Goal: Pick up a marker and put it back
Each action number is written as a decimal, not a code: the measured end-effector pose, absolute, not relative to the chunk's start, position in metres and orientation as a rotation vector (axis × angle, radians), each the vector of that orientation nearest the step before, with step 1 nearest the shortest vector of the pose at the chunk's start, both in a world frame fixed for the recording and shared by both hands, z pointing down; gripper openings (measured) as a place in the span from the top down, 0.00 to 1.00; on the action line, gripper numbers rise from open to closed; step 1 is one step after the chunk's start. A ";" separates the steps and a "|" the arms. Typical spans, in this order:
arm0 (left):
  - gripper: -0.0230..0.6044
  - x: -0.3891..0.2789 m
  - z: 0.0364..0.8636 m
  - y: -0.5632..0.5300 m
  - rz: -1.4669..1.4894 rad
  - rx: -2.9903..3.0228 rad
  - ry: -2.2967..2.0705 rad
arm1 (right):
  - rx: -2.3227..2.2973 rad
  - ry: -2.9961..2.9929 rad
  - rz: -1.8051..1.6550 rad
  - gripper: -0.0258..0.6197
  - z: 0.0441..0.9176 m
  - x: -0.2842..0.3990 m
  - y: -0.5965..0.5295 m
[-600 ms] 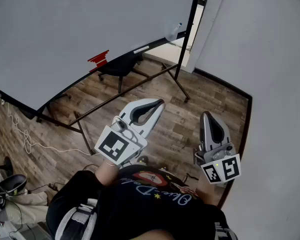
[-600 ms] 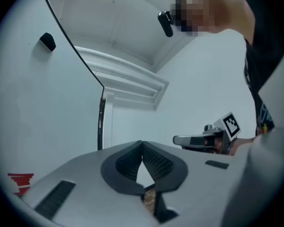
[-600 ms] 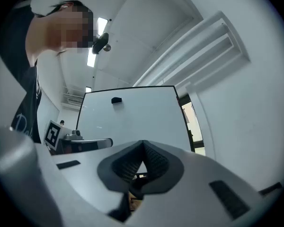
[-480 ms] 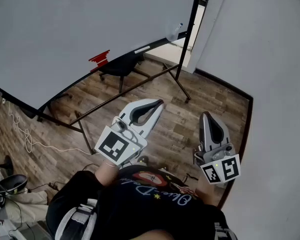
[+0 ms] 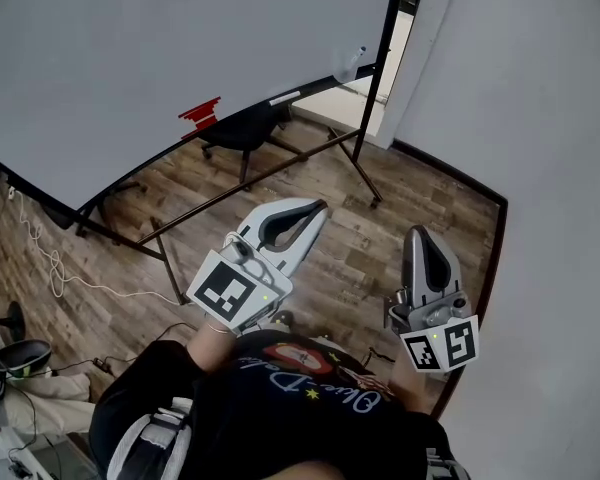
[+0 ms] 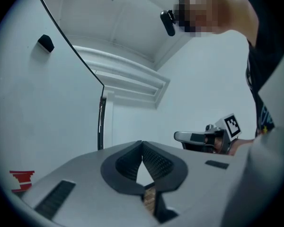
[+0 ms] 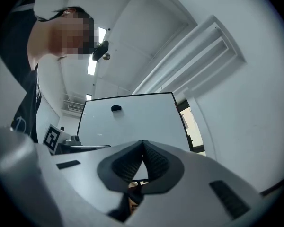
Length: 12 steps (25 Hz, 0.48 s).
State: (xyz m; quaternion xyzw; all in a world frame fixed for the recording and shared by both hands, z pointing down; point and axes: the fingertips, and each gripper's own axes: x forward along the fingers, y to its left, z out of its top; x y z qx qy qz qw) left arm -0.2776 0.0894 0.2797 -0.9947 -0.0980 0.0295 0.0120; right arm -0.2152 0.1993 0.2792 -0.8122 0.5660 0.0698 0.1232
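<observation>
A large whiteboard on a black stand fills the upper left of the head view. On its lower edge sit a red object and a pale marker-like stick; I cannot tell what the red one is. My left gripper hangs over the wooden floor, well short of the board, jaws shut with nothing between them. My right gripper is beside it to the right, also shut and empty. The left gripper view shows the shut tips and the red object. The right gripper view shows closed tips facing the whiteboard.
A black chair stands under the board among the stand's legs. A clear bottle-like thing hangs at the board's right corner. White cables lie on the floor at left. A grey wall is close on the right.
The view has shifted slightly and the right gripper sits a touch lower. Both grippers stay shut and empty.
</observation>
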 end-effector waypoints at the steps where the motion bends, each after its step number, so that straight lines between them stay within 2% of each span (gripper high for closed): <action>1: 0.96 -0.277 0.280 0.093 0.090 -3.096 -0.305 | -2.383 1.649 0.209 0.96 0.280 -0.214 0.203; 12: 0.96 -0.261 0.277 0.138 0.065 -3.080 -0.268 | -2.363 1.658 0.238 0.96 0.277 -0.197 0.248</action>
